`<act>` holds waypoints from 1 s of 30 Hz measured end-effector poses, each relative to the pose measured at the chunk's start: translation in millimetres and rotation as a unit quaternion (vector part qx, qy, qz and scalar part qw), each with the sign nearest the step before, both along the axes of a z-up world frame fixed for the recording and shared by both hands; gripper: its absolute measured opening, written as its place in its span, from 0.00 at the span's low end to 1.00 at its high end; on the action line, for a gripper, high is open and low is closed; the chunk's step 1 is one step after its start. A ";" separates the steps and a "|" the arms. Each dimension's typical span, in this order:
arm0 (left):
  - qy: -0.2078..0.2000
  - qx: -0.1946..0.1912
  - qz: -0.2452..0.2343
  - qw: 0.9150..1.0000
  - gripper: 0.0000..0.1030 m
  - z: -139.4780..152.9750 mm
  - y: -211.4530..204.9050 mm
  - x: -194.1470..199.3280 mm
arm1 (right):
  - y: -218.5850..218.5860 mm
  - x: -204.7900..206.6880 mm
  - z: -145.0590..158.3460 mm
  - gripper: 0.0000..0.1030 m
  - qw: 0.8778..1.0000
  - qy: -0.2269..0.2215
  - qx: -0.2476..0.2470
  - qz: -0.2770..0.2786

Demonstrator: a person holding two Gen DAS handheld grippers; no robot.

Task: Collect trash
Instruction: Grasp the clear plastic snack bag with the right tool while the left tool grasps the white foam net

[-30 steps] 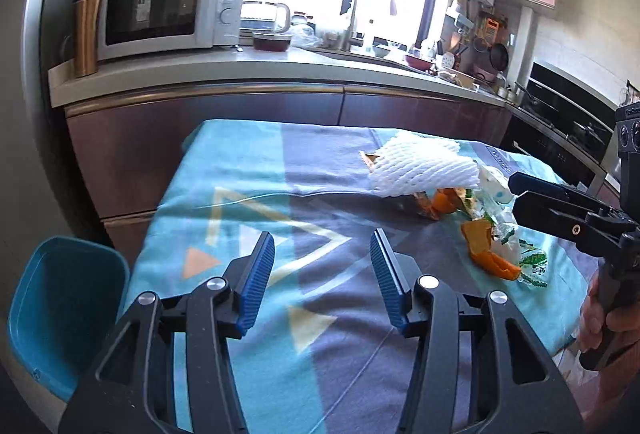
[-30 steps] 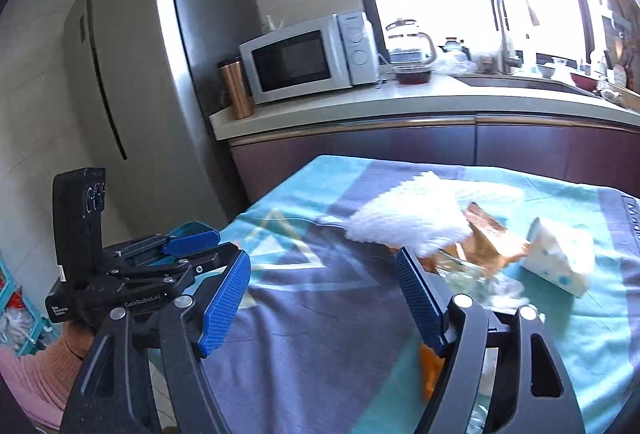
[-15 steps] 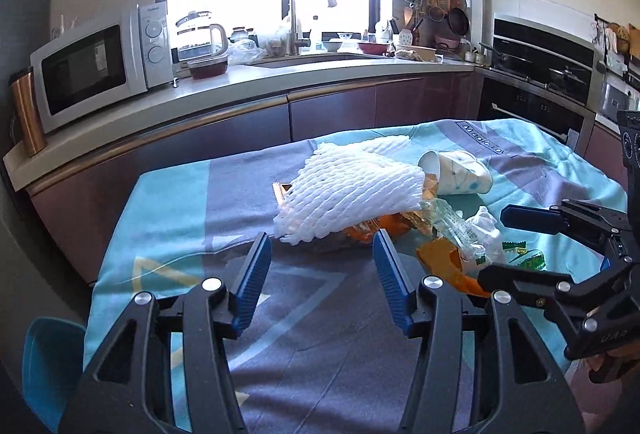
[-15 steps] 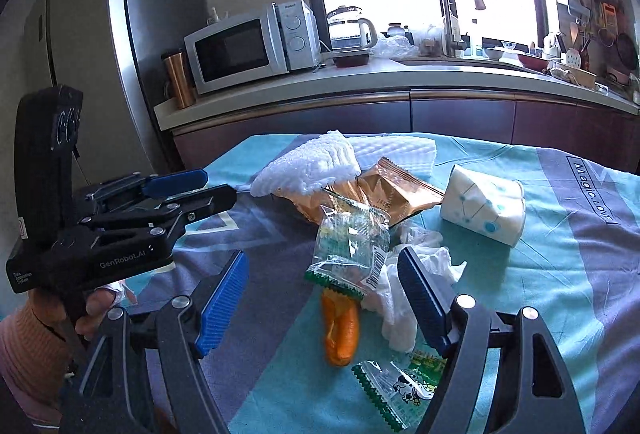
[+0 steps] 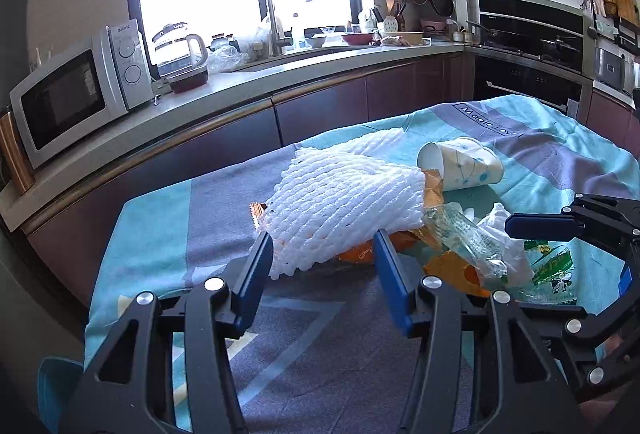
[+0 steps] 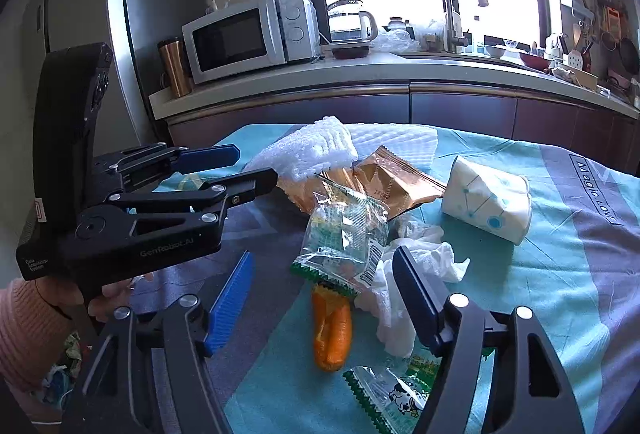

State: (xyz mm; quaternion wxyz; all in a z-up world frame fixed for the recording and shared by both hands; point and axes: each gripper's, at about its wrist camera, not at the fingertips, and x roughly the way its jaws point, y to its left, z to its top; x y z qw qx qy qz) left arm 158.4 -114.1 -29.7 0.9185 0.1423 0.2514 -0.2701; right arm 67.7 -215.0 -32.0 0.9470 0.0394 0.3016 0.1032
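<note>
Surface: tabletop (image 5: 168,218) draped in teal-grey cloth, kitchen counter behind | Trash: white foam net (image 5: 340,202) at centre, paper cup (image 5: 460,164) at 2 o'clock of it | Left gripper (image 5: 322,266) released, net's edge between the jaws | Right gripper (image 6: 320,298) closing, orange wrapper (image 6: 332,330) between, ungripped | Right view only: fridge (image 6: 132,14).
</note>
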 end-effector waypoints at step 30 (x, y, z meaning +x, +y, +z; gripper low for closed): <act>0.025 -0.026 -0.024 0.999 0.03 -0.9 8.9 -7.8 | -14.1 0.4 2.1 0.08 0.999 0.009 0.033 0.003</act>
